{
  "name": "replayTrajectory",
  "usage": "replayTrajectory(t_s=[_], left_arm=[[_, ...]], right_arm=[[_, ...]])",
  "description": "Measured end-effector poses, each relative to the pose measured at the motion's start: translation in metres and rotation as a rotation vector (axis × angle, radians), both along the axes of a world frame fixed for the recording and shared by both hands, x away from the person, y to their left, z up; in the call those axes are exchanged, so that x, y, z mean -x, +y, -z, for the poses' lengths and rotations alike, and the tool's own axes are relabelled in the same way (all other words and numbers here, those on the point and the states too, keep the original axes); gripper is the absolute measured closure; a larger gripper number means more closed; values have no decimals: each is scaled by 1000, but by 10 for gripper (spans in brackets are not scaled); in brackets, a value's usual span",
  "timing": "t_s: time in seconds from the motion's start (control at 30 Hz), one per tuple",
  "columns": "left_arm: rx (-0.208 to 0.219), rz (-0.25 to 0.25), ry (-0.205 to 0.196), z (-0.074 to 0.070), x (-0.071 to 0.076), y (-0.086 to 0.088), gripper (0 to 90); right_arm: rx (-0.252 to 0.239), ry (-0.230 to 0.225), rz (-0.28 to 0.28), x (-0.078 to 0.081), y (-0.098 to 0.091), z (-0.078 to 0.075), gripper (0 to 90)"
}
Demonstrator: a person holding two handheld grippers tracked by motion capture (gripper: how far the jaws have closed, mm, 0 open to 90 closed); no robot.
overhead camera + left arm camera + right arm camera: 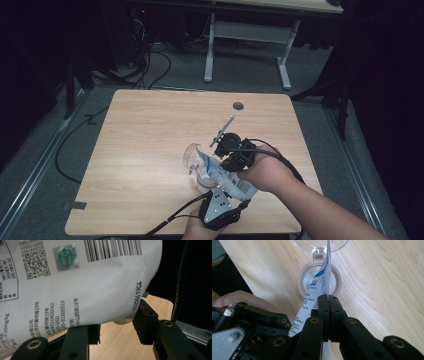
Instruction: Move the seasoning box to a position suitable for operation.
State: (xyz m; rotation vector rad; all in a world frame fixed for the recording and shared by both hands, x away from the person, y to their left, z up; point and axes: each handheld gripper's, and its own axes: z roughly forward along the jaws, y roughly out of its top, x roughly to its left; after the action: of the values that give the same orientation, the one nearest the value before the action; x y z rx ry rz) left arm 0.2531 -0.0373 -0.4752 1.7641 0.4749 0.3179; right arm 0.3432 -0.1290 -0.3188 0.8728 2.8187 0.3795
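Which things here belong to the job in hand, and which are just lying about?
In the job:
- white printed plastic pouch with a barcode
- round clear container with a hinged lid
- left claw
- right claw, shut on the pouch's edge

Just around:
- light wooden table
- white-legged desk behind
- black cables on the floor

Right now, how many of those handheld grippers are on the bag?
2: the right gripper pinches the bag by its edge above the open jar; the left gripper is at its lower end.

High cam overhead; gripper cams close-up, share the pouch (82,285).
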Motion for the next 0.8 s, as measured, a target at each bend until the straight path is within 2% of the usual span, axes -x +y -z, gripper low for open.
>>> replayTrajectory(t_s=[0.8], left_arm=[[1,4,0,-1,0,0,607]], right_arm=[[1,-4,-2,0,1,0,899]])
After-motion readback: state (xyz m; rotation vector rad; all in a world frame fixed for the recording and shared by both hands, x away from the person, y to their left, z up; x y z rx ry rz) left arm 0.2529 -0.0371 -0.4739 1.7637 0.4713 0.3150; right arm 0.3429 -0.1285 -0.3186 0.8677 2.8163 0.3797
